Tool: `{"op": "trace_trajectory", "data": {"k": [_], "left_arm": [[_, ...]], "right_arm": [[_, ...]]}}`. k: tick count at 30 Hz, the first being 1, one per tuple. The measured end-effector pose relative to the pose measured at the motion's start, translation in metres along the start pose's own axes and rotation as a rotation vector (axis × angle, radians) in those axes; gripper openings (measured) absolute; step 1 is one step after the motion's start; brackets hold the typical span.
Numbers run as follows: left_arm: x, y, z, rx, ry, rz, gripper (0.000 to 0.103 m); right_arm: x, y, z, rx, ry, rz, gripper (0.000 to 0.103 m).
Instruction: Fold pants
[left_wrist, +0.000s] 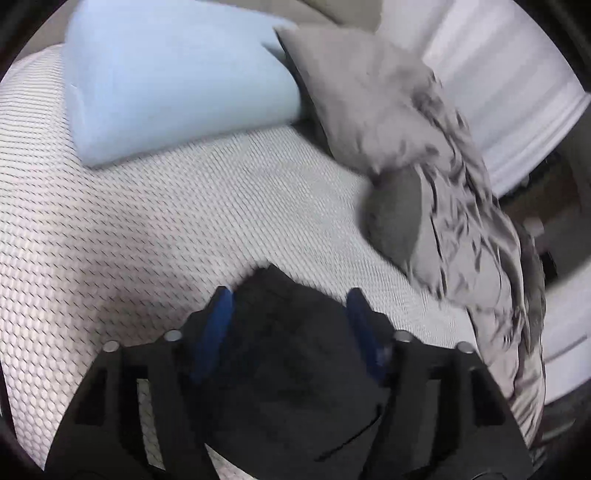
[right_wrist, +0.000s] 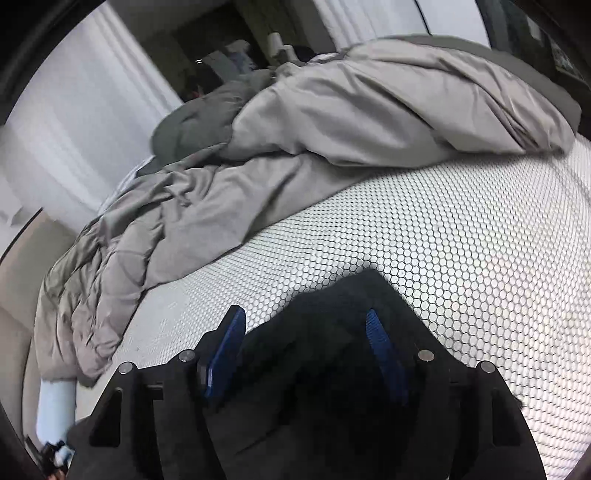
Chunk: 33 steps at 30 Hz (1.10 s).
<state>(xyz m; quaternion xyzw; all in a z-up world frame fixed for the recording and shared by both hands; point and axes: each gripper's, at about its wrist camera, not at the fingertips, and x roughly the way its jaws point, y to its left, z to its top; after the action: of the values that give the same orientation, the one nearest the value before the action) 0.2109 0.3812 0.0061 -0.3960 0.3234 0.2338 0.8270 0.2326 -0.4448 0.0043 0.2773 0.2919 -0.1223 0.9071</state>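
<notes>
The black pants (left_wrist: 291, 354) lie on the white honeycomb-patterned mattress (left_wrist: 147, 221). In the left wrist view my left gripper (left_wrist: 290, 295) is open, its blue-padded fingers (left_wrist: 214, 332) straddling a bunched edge of the pants. In the right wrist view the pants (right_wrist: 325, 369) spread under my right gripper (right_wrist: 306, 317), which is open too, with its blue fingers (right_wrist: 384, 350) on either side of the dark fabric. Whether the pads touch the cloth is unclear.
A light blue pillow (left_wrist: 177, 77) lies at the head of the bed, with a grey pillow (left_wrist: 354, 103) beside it. A crumpled grey duvet (right_wrist: 295, 140) covers the far side of the mattress (right_wrist: 480, 240). White curtains (right_wrist: 74, 122) hang beyond.
</notes>
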Motion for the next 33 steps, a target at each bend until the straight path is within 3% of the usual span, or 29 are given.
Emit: {"op": "trace_trajectory", "data": {"k": [4,7,12,18,22,26,28,30,32,33], "left_arm": [[-0.011,0.013,-0.006,-0.001,-0.007,-0.043,0.066],[-0.022,0.016,-0.033,0.015,0.031,-0.092,0.066],[-0.037,0.021,-0.091,0.044,0.108,-0.126,0.066],[-0.056,0.017,-0.150,0.077,0.164,-0.174,0.066],[-0.034,0.013,-0.173,0.046,0.217,-0.156,0.066],[-0.010,0.005,-0.180,0.023,0.209,-0.170,0.066],[-0.003,0.001,-0.178,-0.010,0.201,-0.202,0.066],[0.004,-0.005,-0.173,-0.006,0.182,-0.235,0.055],[0.008,-0.011,-0.174,0.031,0.154,-0.211,0.022],[0.008,-0.012,-0.171,0.049,0.141,-0.215,0.012]], "right_arm": [[-0.020,0.001,-0.021,-0.081,-0.054,0.022,0.080],[-0.045,-0.003,-0.048,-0.084,-0.091,0.063,0.090],[-0.070,0.001,-0.085,-0.081,-0.072,0.087,0.091],[-0.104,-0.009,-0.125,-0.102,-0.025,0.197,0.091],[-0.113,-0.038,-0.145,0.002,0.005,0.280,0.092],[-0.111,-0.056,-0.153,0.028,0.024,0.271,0.092],[-0.108,-0.062,-0.152,0.040,0.033,0.318,0.092],[-0.106,-0.069,-0.150,0.049,0.027,0.360,0.092],[-0.104,-0.078,-0.150,0.053,0.016,0.346,0.092],[-0.101,-0.083,-0.150,0.059,0.021,0.327,0.092]]}}
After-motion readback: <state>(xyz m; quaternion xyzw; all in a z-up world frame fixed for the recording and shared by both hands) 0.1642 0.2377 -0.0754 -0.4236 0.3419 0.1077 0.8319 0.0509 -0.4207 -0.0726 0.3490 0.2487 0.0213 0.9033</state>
